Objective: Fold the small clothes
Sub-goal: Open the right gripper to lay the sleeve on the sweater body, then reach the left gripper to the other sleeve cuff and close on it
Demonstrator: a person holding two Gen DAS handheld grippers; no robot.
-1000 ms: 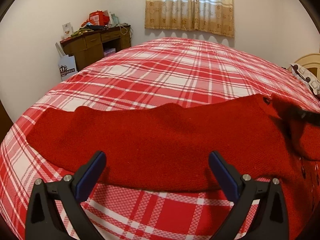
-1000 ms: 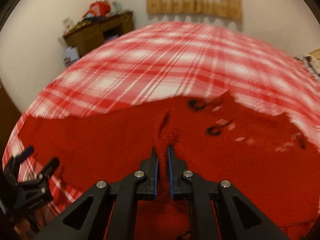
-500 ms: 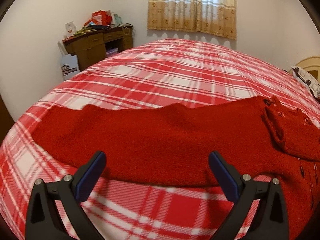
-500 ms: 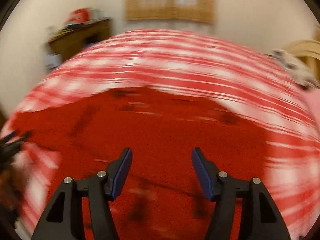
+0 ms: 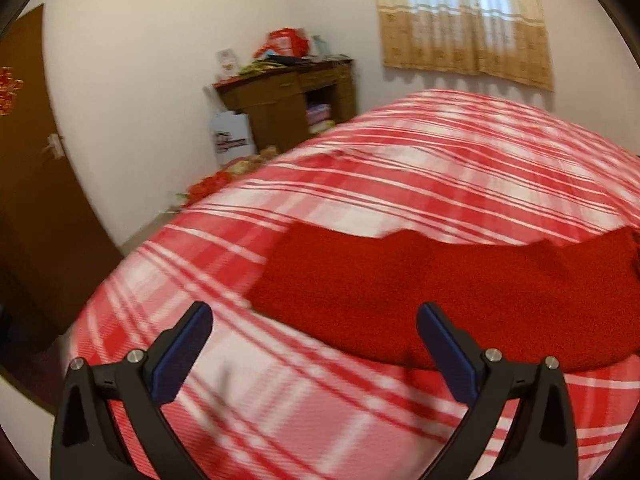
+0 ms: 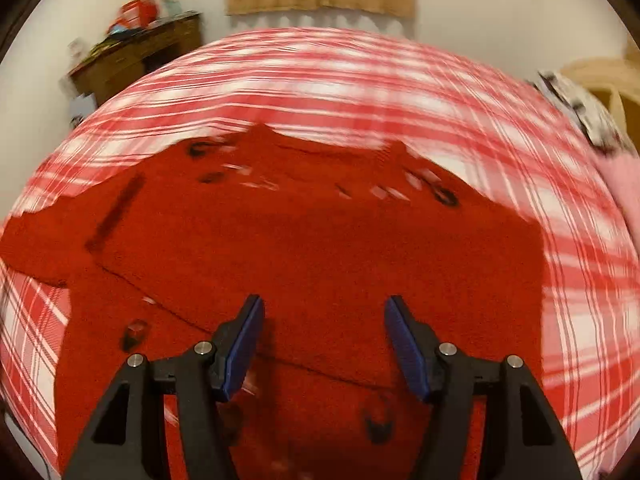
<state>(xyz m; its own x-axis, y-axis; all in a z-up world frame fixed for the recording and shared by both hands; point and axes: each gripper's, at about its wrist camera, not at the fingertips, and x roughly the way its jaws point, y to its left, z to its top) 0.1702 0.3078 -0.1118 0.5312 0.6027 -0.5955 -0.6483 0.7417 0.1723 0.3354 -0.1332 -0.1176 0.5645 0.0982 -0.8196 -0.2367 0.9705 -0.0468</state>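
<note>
A small red knitted garment (image 6: pixel 304 248) lies spread on the red and white plaid bed (image 6: pixel 340 80), with a flap folded over its middle. My right gripper (image 6: pixel 324 312) is open and empty just above it. In the left wrist view the garment's long left part (image 5: pixel 420 292) stretches across the bed (image 5: pixel 440 168). My left gripper (image 5: pixel 314 320) is open and empty, with its left finger over bare bedspread and its right finger over the garment's near edge.
A wooden desk (image 5: pixel 288 100) piled with clutter stands against the far wall, with a white bag (image 5: pixel 232 138) beside it. A brown door (image 5: pixel 28 200) is at the left. A curtained window (image 5: pixel 464 20) is behind the bed. A pale chair (image 6: pixel 600 84) is at the right.
My right gripper let go of the pinched red fabric and opened, and the flap now lies folded over. My left gripper swung to the left, toward the garment's left end.
</note>
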